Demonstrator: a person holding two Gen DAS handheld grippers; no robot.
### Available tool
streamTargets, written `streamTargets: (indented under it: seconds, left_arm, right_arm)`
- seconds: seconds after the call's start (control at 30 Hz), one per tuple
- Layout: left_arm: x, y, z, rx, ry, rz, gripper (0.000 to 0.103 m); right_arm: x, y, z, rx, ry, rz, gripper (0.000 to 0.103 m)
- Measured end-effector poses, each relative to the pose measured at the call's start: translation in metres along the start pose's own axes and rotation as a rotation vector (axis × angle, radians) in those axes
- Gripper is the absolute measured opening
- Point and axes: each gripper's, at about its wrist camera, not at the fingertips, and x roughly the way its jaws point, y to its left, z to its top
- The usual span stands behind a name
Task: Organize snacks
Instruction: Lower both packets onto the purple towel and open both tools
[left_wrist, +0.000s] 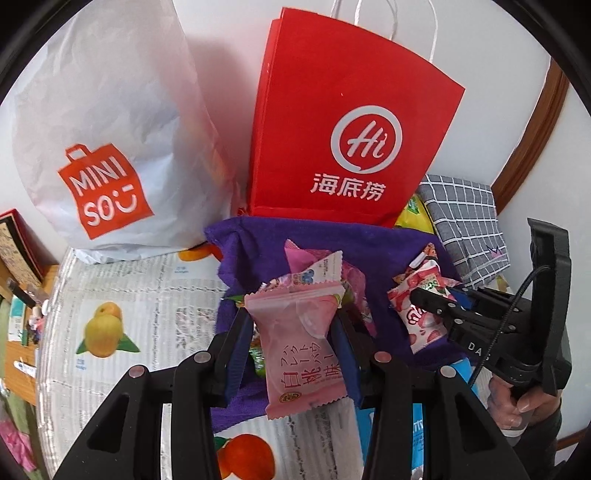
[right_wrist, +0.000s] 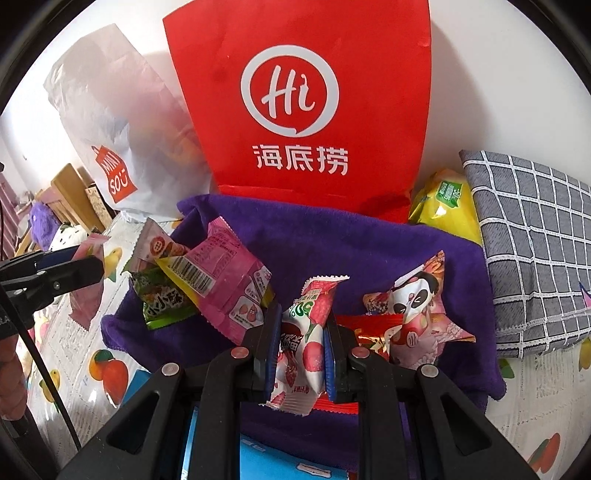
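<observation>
Far left, your left wrist view cuts off a red-edged box at the table's left edge; its label is too blurred to read; beside it the white MINISO bag stands at the back edge of the fruit-print tablecloth, its top running out of the frame; what it holds stays hidden behind the paper.

Your left gripper is clamped on a pale pink peach-flavour packet; the packet hangs between the blue pads over the left part of the purple towel, and it covers most of the snack pile behind it, so you cannot count those packets there; your right wrist view shows that pile better: a pink packet with a barcode leaning on a green one, both partly overlapped.

The red Hi bag stands upright at the towel's back edge; its handles are cut off in the right view.

Your right gripper is squeezed tight on a strawberry-print packet; the packet's lower end hides a red wrapper beneath; right of it lies a panda-print packet on the towel, its lower part crumpled and hard to read.

At the towel's far right corner a yellow packet is half tucked behind the grey checked cloth; a blue box under the gripper is mostly hidden.
</observation>
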Motion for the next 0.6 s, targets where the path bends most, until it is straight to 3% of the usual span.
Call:
streamTargets:
  seconds: [0.17,0.6]
  left_arm:
    - [0.010,-0.001,0.001,-0.008,0.017,0.001,0.042]
    - [0.020,-0.001,0.000,-0.016,0.025,-0.001,0.042]
  right_arm:
    - [0.003,-0.001,-0.001,-0.014,0.005,-0.036,0.020]
    - [0.011,0.001,-0.004,-0.022,0.030,-0.026,0.020]
